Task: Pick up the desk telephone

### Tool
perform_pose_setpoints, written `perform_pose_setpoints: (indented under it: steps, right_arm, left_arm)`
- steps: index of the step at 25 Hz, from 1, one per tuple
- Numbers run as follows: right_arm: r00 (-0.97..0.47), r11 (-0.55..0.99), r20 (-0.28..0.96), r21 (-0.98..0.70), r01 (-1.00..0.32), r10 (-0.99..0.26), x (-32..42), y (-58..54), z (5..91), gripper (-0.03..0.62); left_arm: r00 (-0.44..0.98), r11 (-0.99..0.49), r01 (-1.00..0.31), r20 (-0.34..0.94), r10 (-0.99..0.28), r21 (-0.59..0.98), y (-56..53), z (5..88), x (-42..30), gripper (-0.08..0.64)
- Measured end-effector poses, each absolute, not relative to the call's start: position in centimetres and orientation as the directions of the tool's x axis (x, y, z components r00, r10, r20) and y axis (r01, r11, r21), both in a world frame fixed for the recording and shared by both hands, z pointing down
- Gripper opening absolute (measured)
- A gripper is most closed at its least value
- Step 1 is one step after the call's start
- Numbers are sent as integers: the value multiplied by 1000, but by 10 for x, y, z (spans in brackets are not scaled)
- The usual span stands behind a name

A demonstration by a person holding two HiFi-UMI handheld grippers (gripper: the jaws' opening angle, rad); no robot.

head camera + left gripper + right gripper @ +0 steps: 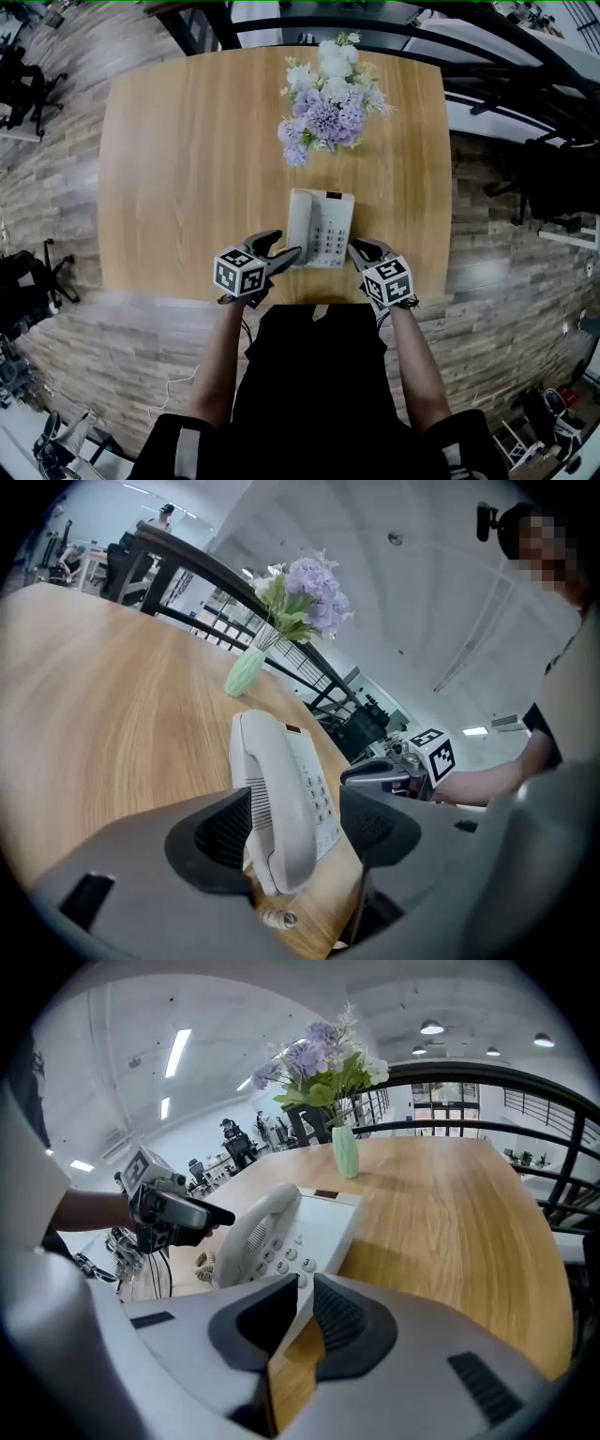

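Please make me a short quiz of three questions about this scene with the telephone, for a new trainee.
1. True or false: the vase has fallen over.
2. What lies between the jaws of the left gripper? A) the handset B) the vase C) nothing
3. Which gripper has its jaws almost together?
Key: 1 false, it stands upright. 2 A. 3 the right gripper.
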State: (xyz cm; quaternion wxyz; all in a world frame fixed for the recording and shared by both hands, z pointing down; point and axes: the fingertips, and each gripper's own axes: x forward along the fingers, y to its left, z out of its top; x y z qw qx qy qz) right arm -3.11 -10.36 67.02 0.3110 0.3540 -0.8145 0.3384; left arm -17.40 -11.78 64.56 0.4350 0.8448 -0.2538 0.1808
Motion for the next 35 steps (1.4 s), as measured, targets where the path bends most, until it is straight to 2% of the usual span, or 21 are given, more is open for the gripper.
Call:
perform_pose_setpoints:
  steps: [3, 6, 13, 28, 35]
  right_arm:
    - [-574, 505, 743, -369, -781, -345, -31, -105, 678, 133]
    - [-594, 479, 731, -410, -776, -336, -33, -107, 684, 163]
    - [-620, 457, 722, -459, -762, -308, -40, -109, 697, 189]
    - [-684, 352, 670, -591, -726, -287, -53, -115, 714, 229]
    - [-689, 355, 673, -595, -721, -269, -54, -118, 719, 232]
  left_arm:
    - [800, -469, -594, 539, -262, 653, -117, 658, -172, 294]
    - [796, -458, -599, 550, -252, 657, -119, 669, -171, 314]
    - [804, -460, -583, 558, -206, 670, -123, 681, -163, 350]
    - [818, -438, -553, 562, -122, 709, -125, 704, -149, 360]
    - [830, -424, -535, 547, -104, 731, -125, 706, -147, 368]
